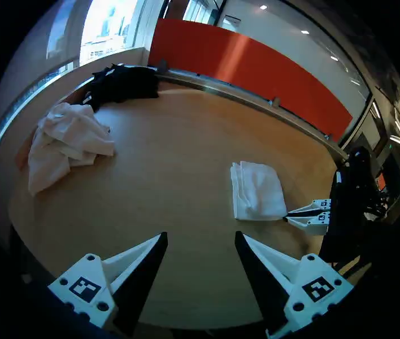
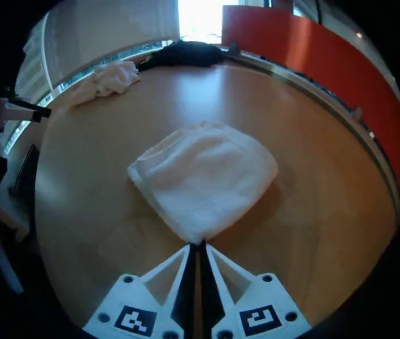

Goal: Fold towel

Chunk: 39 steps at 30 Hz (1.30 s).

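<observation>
A broad light-brown wooden table (image 1: 172,169) (image 2: 313,186) carries everything. A long orange-red wall panel (image 1: 256,68) (image 2: 324,51) rises just beyond one of its long edges, and bright windows (image 1: 109,28) stand beyond the adjoining far edge.

Near the window-side edge lies a loose heap of crumpled white cloths (image 1: 64,141) (image 2: 109,79). A bundled black garment (image 1: 124,82) (image 2: 191,53) sits near the heap, closer to the far corner where the window edge meets the panel edge.

The white terry towel (image 1: 257,191) (image 2: 203,175) lies flat on the open middle of the table, well apart from both heaps. It is folded into a thick, neat rectangle with stacked layers showing along one side.

In the left gripper view, the left tool (image 1: 200,237) hovers over bare wood near the table's near edge. It is released, its white fingers with black inner faces spread wide and grasping nothing, well short of the towel.

The right tool (image 2: 198,246) (image 1: 286,217) is clenched, its fingers drawn together to a thin slit. Its tips sit right at the towel's nearest corner. Whether any cloth is pinched between them cannot be told.
</observation>
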Tool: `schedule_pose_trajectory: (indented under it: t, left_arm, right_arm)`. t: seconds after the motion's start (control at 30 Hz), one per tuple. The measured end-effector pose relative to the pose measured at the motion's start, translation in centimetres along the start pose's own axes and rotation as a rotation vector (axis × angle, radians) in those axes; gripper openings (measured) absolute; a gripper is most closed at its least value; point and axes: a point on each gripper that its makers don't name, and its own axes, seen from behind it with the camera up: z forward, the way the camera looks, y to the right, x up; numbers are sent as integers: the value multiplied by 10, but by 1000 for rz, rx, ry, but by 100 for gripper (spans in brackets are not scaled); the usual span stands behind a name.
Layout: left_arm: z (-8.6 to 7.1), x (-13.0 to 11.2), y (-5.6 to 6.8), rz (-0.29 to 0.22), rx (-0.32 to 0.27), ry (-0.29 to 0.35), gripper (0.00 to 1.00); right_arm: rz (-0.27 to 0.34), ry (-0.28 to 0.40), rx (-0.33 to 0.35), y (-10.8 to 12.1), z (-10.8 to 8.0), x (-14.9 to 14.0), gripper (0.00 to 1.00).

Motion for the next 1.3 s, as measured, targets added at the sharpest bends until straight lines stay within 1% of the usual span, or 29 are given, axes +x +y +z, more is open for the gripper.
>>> schedule_pose_trajectory:
  t: [0.1,0.2,0.37,0.57,0.77,0.87,1.0,1.1,1.3]
  left_arm:
    - [2,1,1,4,-6,0,88]
    - [4,4,4,9,-14,1,88]
    - [7,11,10,25,-32,7,88]
    - [11,24,20,49,-55,22,88]
    - [13,40,32,72,-82,42,88]
    - [14,46,37,84,-92,49,88]
    - [16,51,44,98,-105,53,88]
    - [17,52,49,109,-113,54,88]
    - [20,54,60,132,-126,53,88]
  right_arm:
    - [-10,18,-3,-1,-7,10,4]
    - [-17,47,-9,0,-16,27,4]
    - [-42,105,-24,5,-35,62,4]
    - [-80,174,-55,16,-62,105,4]
    - [-67,238,-88,31,-90,139,4]
    - [-51,264,-107,39,-106,149,4]
    - [-34,287,-134,52,-125,155,4]
    - [-23,298,-164,65,-141,154,4]
    - [14,307,-223,98,-174,141,4]
